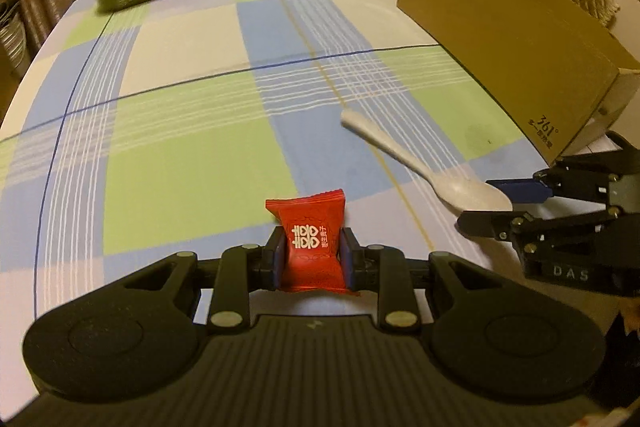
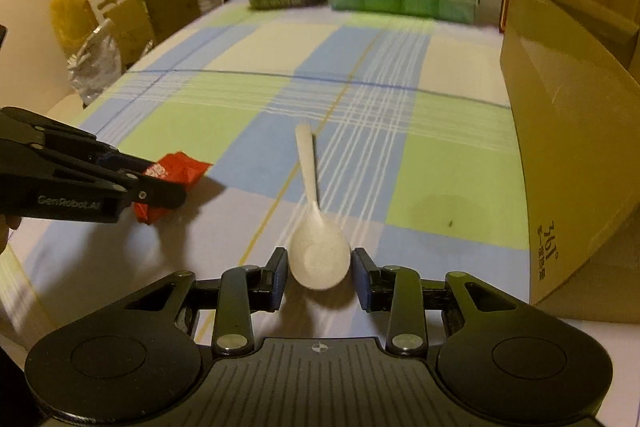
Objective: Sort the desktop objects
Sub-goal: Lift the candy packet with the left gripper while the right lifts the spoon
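Pinching a red candy packet (image 1: pixel 311 247) between its blue pads, the left gripper (image 1: pixel 311 255) holds it just above the checked tablecloth (image 1: pixel 192 155); the wrapper is glossy, crimped at its ends, printed with a white double-happiness mark and a short line of white characters, and squeezed inward at the waist where the fingers press. The right gripper (image 2: pixel 320 277) sits low over the cloth with its jaws apart, straddling the bowl of a white plastic spoon (image 2: pixel 318 255) without clearly touching it. The spoon lies flat, matte and slightly speckled, its slender handle pointing away toward the far boxes. An open cardboard box (image 1: pixel 504 39) marked 361° stands on the cloth just right of the spoon.
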Available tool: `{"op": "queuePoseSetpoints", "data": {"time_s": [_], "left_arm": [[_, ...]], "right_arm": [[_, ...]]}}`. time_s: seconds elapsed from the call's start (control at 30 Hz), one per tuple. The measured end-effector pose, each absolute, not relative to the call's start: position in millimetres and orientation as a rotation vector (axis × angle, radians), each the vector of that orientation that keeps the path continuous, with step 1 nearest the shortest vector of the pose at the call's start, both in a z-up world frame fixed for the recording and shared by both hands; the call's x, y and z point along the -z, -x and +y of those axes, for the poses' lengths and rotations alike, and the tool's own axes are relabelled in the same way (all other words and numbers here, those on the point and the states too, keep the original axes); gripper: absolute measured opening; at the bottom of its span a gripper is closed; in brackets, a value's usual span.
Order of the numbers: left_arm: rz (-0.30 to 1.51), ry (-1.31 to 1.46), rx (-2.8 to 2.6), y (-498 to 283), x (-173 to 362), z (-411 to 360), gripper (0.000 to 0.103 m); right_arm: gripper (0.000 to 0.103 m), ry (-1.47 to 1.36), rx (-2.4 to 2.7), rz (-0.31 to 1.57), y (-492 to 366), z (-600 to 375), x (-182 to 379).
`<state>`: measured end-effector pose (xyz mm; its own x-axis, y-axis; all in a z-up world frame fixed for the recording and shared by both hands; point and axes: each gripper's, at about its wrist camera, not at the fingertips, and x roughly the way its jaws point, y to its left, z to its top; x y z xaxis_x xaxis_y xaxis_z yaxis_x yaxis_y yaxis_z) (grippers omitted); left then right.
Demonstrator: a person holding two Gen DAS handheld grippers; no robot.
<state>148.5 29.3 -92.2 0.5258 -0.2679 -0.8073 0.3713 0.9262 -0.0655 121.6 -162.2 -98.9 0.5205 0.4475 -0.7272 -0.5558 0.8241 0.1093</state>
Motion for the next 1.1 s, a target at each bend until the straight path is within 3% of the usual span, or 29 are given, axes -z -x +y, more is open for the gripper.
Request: {"op": "queuePoseSetpoints", "data": {"time_s": [0.43, 0.67, 1.1], "left_arm": [[0.899, -0.092, 0.338, -142.8, 99.4, 25.9, 0.023], [0.887, -0.125, 0.330, -142.2, 100.5, 18.8, 0.023], [0.873, -0.131, 0.367, -129.5, 91.0, -0.2, 0.022]], "right_arm": [[0.035, 0.121, -0.615, 0.728, -115.2, -165.7, 105.1], [0.030, 0.119, -0.614, 0.716, -111.9, -165.3, 105.7], [0.030, 0.071, -0.571, 0.660, -101.5, -177.1, 73.8]]}}
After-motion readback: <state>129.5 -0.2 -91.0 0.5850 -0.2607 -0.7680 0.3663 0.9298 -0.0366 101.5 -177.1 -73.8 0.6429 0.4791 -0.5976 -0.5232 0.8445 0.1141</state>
